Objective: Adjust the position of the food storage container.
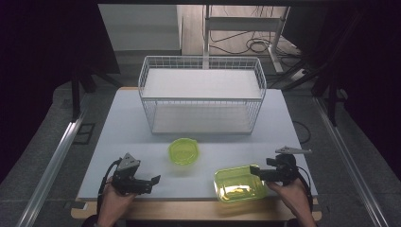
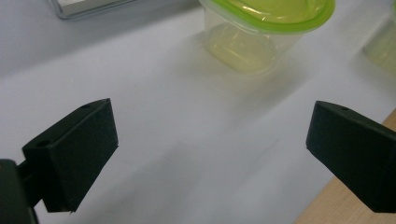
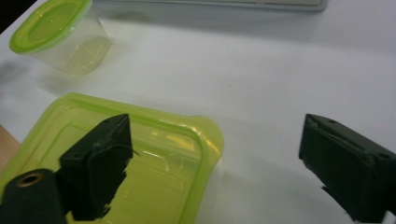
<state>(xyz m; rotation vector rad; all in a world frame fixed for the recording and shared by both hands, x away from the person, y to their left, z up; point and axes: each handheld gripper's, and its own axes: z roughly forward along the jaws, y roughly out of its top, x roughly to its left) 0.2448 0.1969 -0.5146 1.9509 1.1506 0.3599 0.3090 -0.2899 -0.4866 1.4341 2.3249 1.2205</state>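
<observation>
A white table top (image 1: pixel 118 142) sits on a wooden bench in a dim room, lit from above. The left gripper (image 1: pixel 150 182) is held low over the near left part of the table; its two black jaws stand wide apart with only bare table between them, pointing toward the middle. The right gripper (image 1: pixel 256 171) is at the near right, its jaws also spread wide: in the right gripper view one jaw hangs over the lid of the rectangular green container (image 3: pixel 140 158) while the other stands over bare table beside its rounded corner, so the corner lies between the jaws and neither pad presses on it, as far as the angle lets me tell. That container (image 1: pixel 239 183) lies flat near the front edge of the table, just beside the right hand (image 1: pixel 295 194). A smaller round tub (image 1: pixel 183 151) with a green lid stands upright near the table's middle, well apart from both grippers and closer to the white wire basket (image 1: pixel 202 94) at the far side. Cables lie on the floor behind the basket.
</observation>
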